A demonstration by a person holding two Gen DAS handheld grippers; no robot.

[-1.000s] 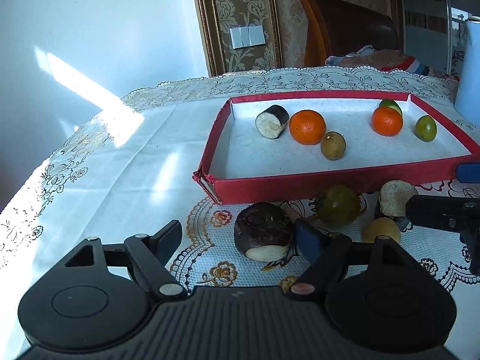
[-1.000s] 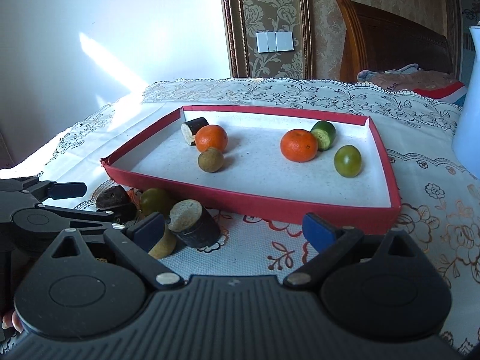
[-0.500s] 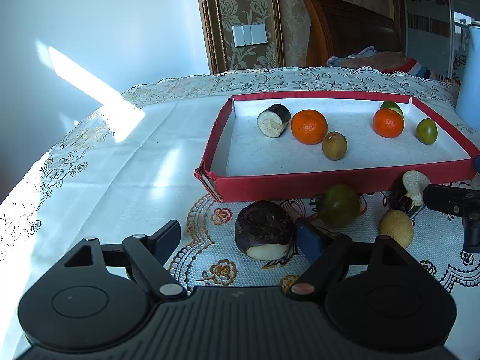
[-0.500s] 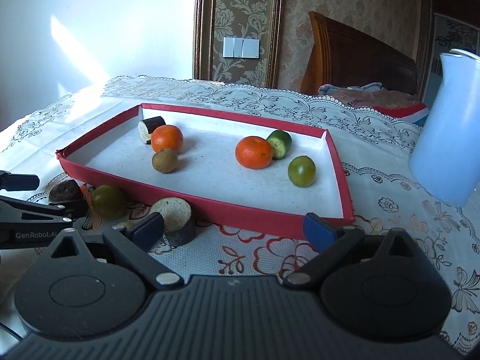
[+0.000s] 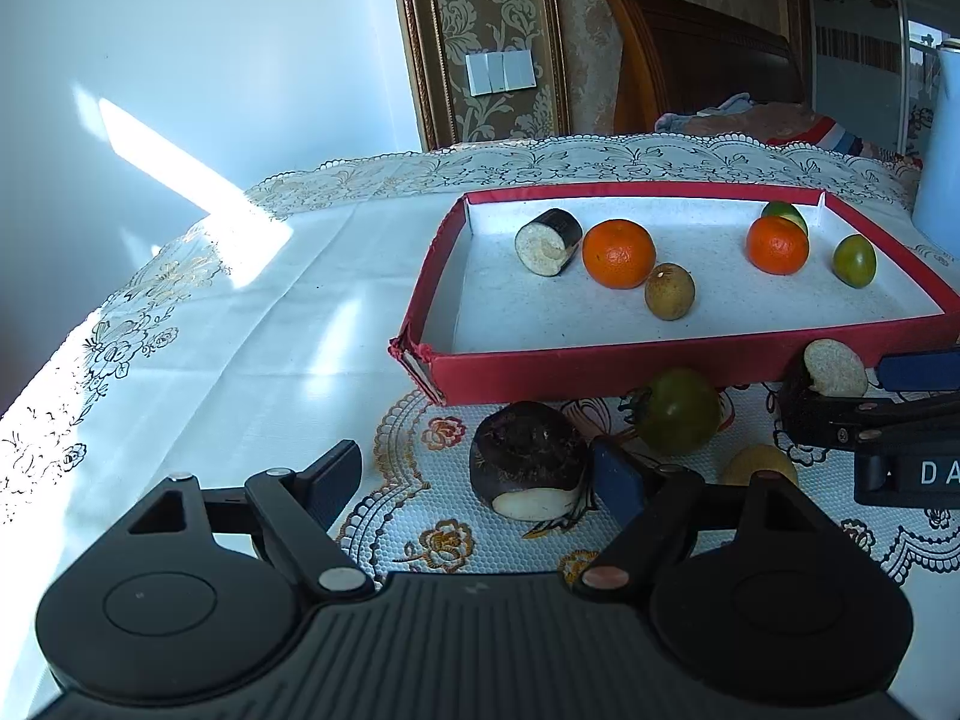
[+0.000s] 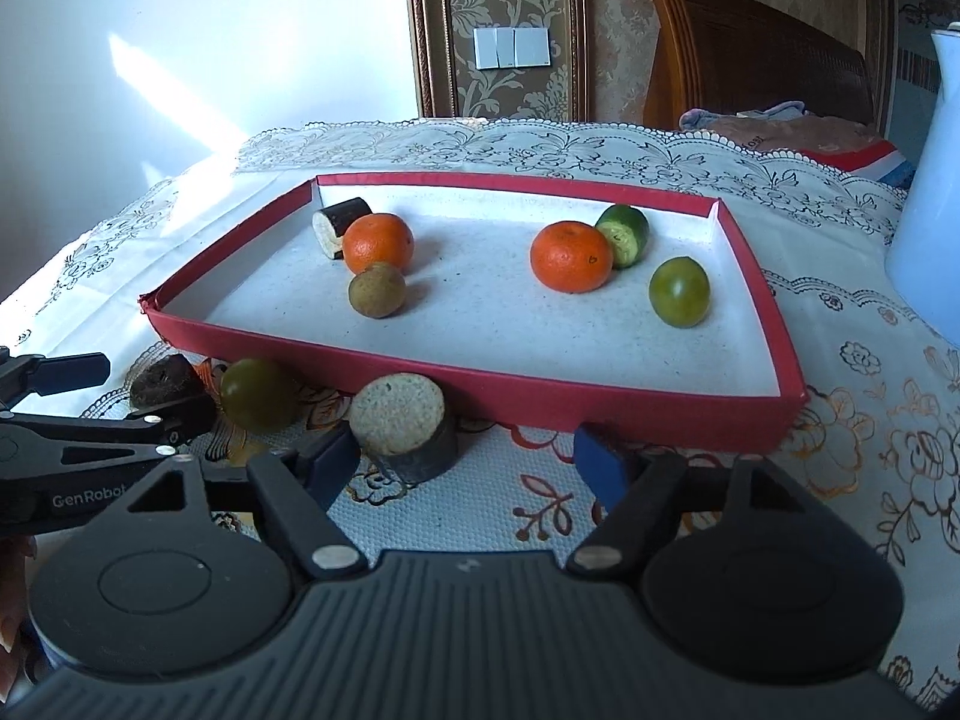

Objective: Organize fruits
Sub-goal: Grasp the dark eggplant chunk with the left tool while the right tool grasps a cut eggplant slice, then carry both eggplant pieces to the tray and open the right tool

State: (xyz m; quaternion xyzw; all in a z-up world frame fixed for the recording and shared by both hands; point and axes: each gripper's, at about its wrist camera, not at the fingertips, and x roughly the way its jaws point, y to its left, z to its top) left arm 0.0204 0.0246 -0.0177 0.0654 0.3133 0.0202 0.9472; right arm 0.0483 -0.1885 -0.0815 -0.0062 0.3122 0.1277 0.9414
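Red tray (image 6: 648, 414) wall behind eggplant stub (image 6: 403, 427), both grippers (image 5: 474, 474) (image 6: 462, 459) spread wide, grasping nothing.

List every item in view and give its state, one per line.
red tray: on table, six pieces inside
two oranges: in tray
green tomato: in tray
dark stub: outside tray, by left gripper
cut eggplant piece: outside tray, before right gripper
both grippers: open, empty

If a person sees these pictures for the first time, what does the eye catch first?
The red tray in the middle of the lace tablecloth, with two bright oranges inside it. Next, the dark pieces and a green fruit lying outside, along its near wall, with both open grippers close by.
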